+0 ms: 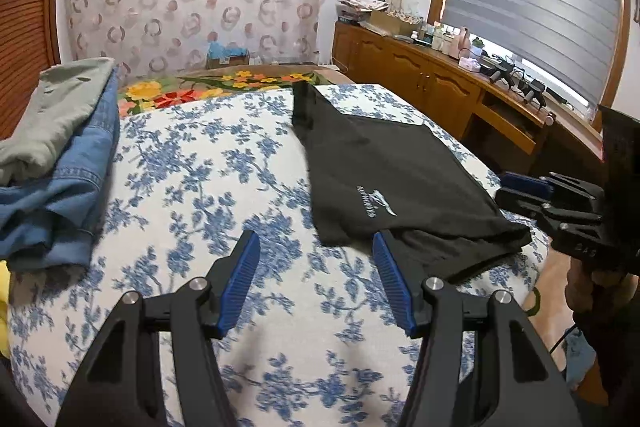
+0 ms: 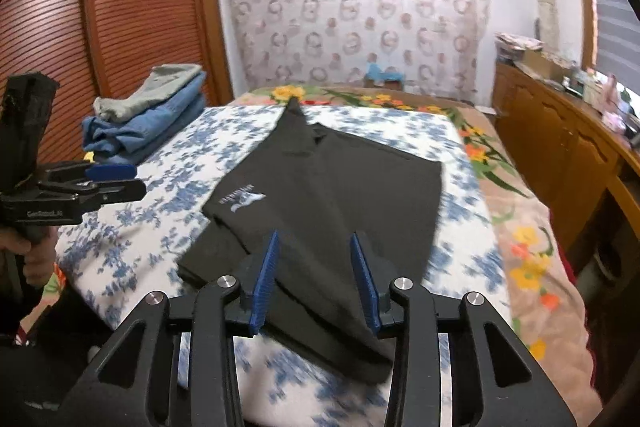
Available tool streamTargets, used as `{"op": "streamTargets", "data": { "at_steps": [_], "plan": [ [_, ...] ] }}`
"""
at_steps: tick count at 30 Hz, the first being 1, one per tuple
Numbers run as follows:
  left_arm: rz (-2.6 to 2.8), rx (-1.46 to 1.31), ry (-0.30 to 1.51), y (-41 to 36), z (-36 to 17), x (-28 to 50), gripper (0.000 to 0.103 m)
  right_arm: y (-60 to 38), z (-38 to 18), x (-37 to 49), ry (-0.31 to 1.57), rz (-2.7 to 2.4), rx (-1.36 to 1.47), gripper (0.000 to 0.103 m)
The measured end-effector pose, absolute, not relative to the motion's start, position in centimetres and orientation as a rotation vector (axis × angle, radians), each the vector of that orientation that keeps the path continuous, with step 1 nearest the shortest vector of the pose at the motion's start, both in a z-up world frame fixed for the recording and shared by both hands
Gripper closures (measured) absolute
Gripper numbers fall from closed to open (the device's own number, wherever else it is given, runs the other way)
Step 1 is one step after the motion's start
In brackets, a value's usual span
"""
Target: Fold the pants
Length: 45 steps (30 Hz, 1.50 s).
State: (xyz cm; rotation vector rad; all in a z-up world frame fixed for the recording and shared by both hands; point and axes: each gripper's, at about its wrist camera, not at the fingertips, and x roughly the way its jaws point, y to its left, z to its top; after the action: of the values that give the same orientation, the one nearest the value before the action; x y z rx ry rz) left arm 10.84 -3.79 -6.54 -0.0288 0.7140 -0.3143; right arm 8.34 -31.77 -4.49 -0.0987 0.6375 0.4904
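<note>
Black pants (image 1: 392, 183) with a white logo lie folded on the blue-flowered bedsheet (image 1: 192, 187), one corner sticking up at the far end. In the right wrist view the pants (image 2: 332, 195) lie straight ahead. My left gripper (image 1: 316, 243) is open and empty, hovering above the sheet just left of the pants' near edge. My right gripper (image 2: 314, 243) is open and empty, held just above the near end of the pants. The right gripper also shows in the left wrist view (image 1: 520, 191), and the left gripper in the right wrist view (image 2: 128, 179).
A stack of folded clothes, grey-green on blue denim (image 1: 60, 155), sits at the bed's left side (image 2: 148, 115). A wooden cabinet (image 1: 440, 83) with clutter runs along the right wall. A louvred wooden door (image 2: 120, 7) stands on the left.
</note>
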Motion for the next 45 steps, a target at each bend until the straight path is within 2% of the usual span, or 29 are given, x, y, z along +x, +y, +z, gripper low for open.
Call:
{"op": "streamTargets", "data": {
  "at_steps": [10, 27, 32, 34, 35, 37, 45],
  "plan": [
    [-0.279, -0.039, 0.717, -0.5, -7.1, 12.0, 0.045, -24.1, -6.0, 12.4, 0.723, 0.622, -0.197, 0.066],
    [-0.246, -0.062, 0.737, 2.7, -8.1, 12.7, 0.045, -16.6, -8.9, 16.0, 0.858, 0.754, -0.314, 0.066],
    [-0.249, -0.057, 0.745, 2.6, -8.2, 13.0, 0.045, -16.6, -9.6, 16.2, 0.870, 0.759, -0.346, 0.075],
    [-0.252, -0.053, 0.747, 2.5, -8.3, 13.2, 0.045, -16.6, -9.6, 16.0, 0.857, 0.758, -0.377, 0.084],
    [-0.254, -0.052, 0.748, 2.4, -8.3, 13.3, 0.045, -16.7, -9.6, 16.1, 0.854, 0.760, -0.387, 0.093],
    [-0.258, -0.048, 0.754, 2.1, -8.4, 13.7, 0.045, -16.9, -9.5, 16.5, 0.863, 0.766, -0.379, 0.097],
    [-0.296, -0.015, 0.786, -0.4, -8.6, 15.3, 0.045, -20.0, -5.8, 17.5, 0.795, 0.789, -0.237, 0.098]
  ]
}}
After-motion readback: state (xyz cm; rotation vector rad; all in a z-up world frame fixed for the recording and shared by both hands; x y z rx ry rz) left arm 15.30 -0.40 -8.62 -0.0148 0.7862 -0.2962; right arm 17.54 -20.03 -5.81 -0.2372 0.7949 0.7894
